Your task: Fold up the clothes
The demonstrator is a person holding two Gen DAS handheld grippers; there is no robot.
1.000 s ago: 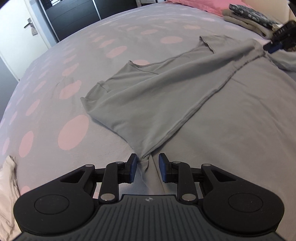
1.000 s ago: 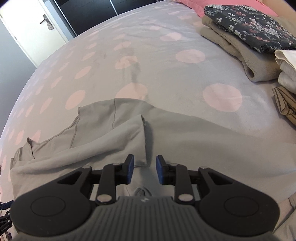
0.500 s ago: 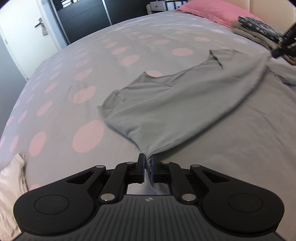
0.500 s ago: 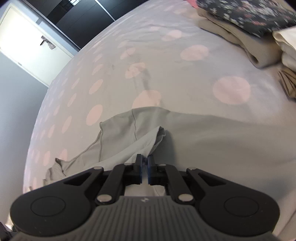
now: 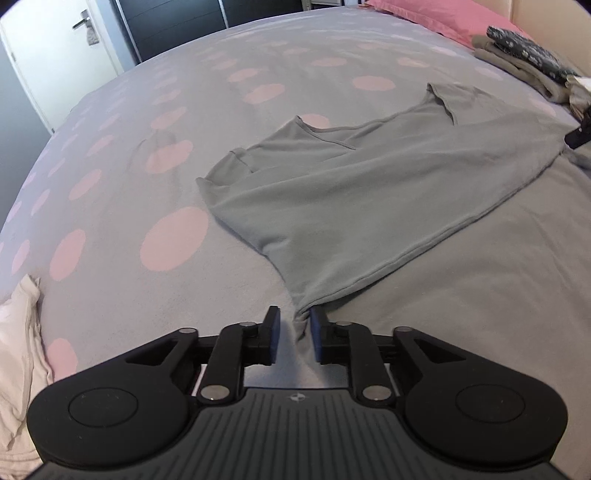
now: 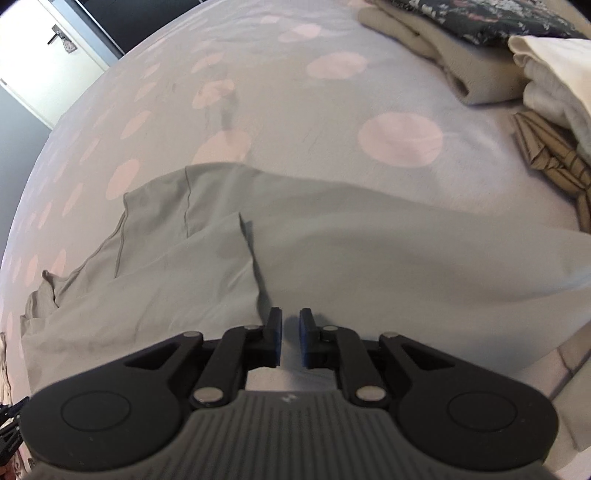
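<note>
A grey shirt [image 5: 369, 192] lies spread on the grey bedspread with pink dots [image 5: 110, 166], its sleeves and neckline towards the far side. My left gripper [image 5: 294, 332] is open at the shirt's near corner. A bunched tip of the hem sits loose between its fingers, against the right one. In the right wrist view the same shirt [image 6: 166, 277] has a folded layer whose edge ends just left of my right gripper [image 6: 290, 332]. That gripper stands open by a narrow gap, low over the cloth. Its tip shows at the left wrist view's right edge.
Folded clothes are stacked at the bed's far right [image 5: 524, 55] [image 6: 461, 48], with striped cloth [image 6: 554, 158] beside them. A pink pillow [image 5: 424, 14] lies at the head. A white garment [image 5: 18, 350] sits near left. A white door [image 5: 55, 55] and a dark wardrobe stand beyond.
Both grippers shut on the shirt's hem half a second ago and have since opened, letting it go. The shirt now lies flatter and more stretched out on the bed.
</note>
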